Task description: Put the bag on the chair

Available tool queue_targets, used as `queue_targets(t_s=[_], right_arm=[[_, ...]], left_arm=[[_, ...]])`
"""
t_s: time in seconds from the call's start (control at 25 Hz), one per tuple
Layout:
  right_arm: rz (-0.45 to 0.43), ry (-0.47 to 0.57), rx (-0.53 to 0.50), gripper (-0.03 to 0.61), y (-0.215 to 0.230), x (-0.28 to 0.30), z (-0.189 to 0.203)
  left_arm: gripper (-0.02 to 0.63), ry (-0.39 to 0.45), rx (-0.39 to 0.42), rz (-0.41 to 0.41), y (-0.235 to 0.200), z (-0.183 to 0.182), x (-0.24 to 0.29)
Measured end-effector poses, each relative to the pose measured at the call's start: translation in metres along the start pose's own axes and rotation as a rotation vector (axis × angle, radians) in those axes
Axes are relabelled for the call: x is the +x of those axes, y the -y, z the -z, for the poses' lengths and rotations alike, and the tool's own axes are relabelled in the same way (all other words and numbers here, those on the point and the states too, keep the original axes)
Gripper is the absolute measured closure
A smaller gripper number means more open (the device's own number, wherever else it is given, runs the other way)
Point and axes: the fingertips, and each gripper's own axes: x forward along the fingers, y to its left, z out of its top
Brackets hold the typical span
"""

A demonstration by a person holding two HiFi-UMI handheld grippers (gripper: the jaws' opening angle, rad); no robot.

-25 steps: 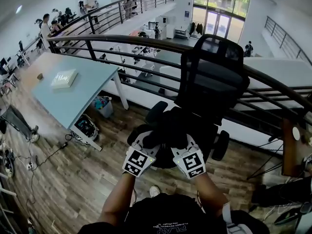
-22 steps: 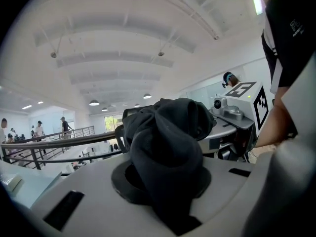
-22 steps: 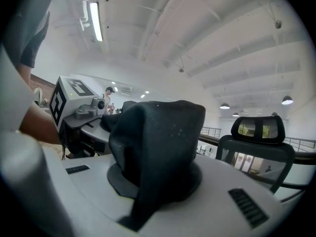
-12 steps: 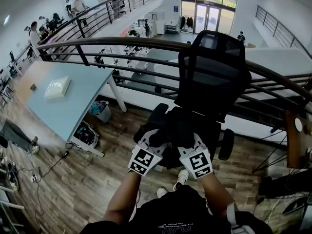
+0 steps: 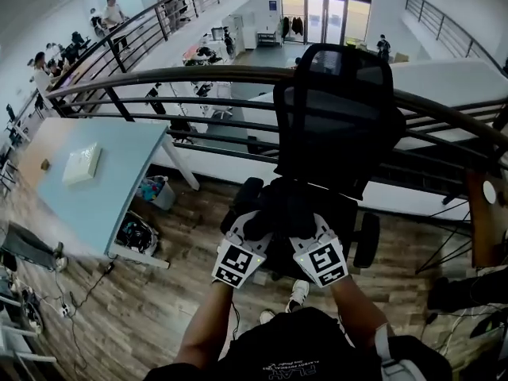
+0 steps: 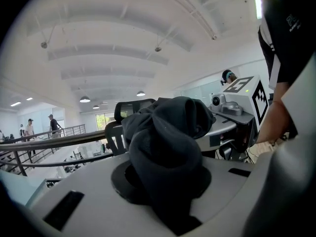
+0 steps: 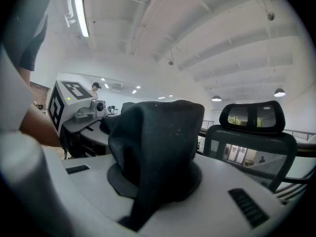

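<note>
A black fabric bag [image 5: 282, 209] hangs bunched between my two grippers, right over the seat of a black office chair [image 5: 333, 125] with a mesh back. My left gripper [image 5: 249, 227] is shut on the bag's left side, and dark cloth [image 6: 165, 147] fills its jaws. My right gripper [image 5: 309, 227] is shut on the right side, where folded cloth [image 7: 158, 142] covers the jaws. The chair's headrest [image 7: 252, 115] shows beyond the bag. Whether the bag touches the seat is hidden.
A curved metal railing [image 5: 198, 78] runs behind the chair, with a drop to a lower floor beyond. A light blue table [image 5: 87, 189] with a white box [image 5: 82, 163] stands to the left. A wooden tabletop [image 5: 486, 213] lies at the right. Several people stand far left.
The person has stepped a little closer to the chair and the view has shifted. Both grippers keep their hold on the bag over the seat.
</note>
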Motion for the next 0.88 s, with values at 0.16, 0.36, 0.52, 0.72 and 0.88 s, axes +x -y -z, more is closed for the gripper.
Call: queue_targets(t_s=[0.16,0.36,0.52,0.72,0.88], right_arm=[[0.013,-0.009,0.012,0.538,0.031,0.009,0.01],[0.022,-0.017,0.019,0.538,0.072,0.017,0.022],[0.024,-0.022,0.023,0.538,0.111,0.023,0.025],[0.047,-0.058,0.038,0.538,0.163,0.029,0.051],[0.072,-0.071,0.058,0.538,0.182,0.041,0.069]], left_arm=[[0.541,-0.013,0.017,0.025,-0.006,0.002,0.034],[0.541,-0.022,0.017,0.056,-0.013,0.001,0.077],[0.541,-0.017,0.008,0.061,-0.02,-0.008,0.116],[0.541,-0.037,0.008,0.068,-0.02,-0.001,0.174],[0.541,-0.05,-0.002,0.096,-0.026,0.014,0.2]])
